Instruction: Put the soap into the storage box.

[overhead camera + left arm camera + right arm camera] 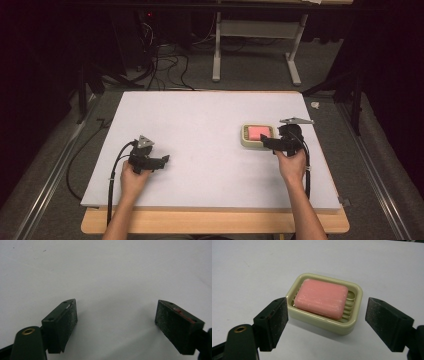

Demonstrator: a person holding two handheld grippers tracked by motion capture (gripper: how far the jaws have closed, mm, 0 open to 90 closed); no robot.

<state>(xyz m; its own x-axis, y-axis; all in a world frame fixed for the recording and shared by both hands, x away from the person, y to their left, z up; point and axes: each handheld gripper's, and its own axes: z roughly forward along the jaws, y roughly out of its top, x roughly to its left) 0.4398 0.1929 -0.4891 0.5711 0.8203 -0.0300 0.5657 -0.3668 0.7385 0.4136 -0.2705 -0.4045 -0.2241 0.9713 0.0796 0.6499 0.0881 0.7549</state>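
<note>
Your pink soap bar (pixel 320 298), flecked w/ pale scuffs, sits centre frame in a pale cream-green dish (pixel 356 315) w/ a ridged base. Your right gripper (pixel 325 323) is black, pads (pixel 278 322) speckled grey, w/ a brass-coloured eyelet at lower left. Your left gripper (pixel 116 325) is black too, w/ reddish smears on the right-hand jaw's top edge. The table (pixel 200 120) is pale grey-white w/ a light wood edge along the bottom of the high view.

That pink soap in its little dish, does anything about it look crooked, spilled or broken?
Nothing much stands out. The pink soap lies slightly askew in the cream dish, leaving the ribs bare along one end. No spill or crack shows. The right claw is open just short of the dish, touching nothing.
</note>
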